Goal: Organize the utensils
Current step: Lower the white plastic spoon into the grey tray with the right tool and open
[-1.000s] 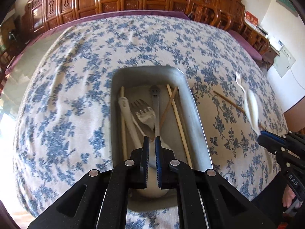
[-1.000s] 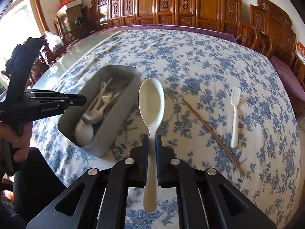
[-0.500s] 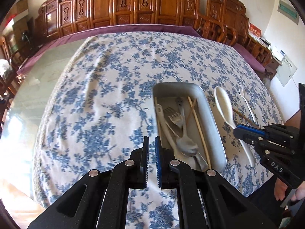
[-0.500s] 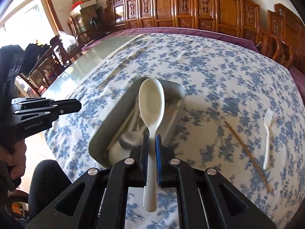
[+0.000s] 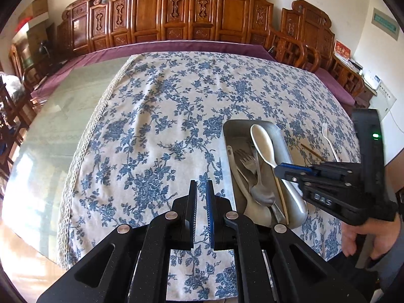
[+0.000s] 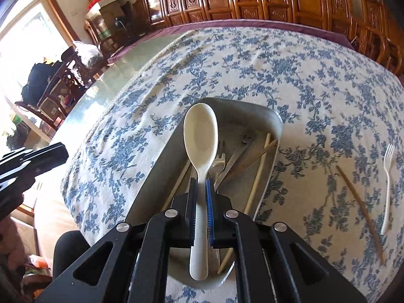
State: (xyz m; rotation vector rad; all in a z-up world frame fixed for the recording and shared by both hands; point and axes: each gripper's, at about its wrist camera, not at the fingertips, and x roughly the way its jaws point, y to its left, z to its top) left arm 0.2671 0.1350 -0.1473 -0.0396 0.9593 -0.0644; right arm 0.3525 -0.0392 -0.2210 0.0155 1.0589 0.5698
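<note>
My right gripper [image 6: 201, 184] is shut on the handle of a white spoon [image 6: 200, 136] and holds it over the grey metal tray [image 6: 274, 116]. The left wrist view shows the same spoon [image 5: 262, 142] above the tray [image 5: 299, 202], gripped by the right gripper [image 5: 280, 170]. The tray holds metal forks [image 5: 246, 159], a metal spoon [image 5: 262, 197], a white spoon and chopsticks [image 6: 257, 179]. My left gripper [image 5: 200, 189] is shut and empty, over the tablecloth left of the tray.
A white plastic fork [image 6: 387, 174] and a single chopstick [image 6: 358, 202] lie on the blue floral tablecloth [image 6: 290, 63] right of the tray. Bare glass tabletop [image 5: 58, 116] lies to the left. Carved wooden chairs [image 5: 176, 12] line the far side.
My right gripper has carried the white spoon leftward from beside the tray to over it. My left gripper has moved left, off the tray and over the cloth.
</note>
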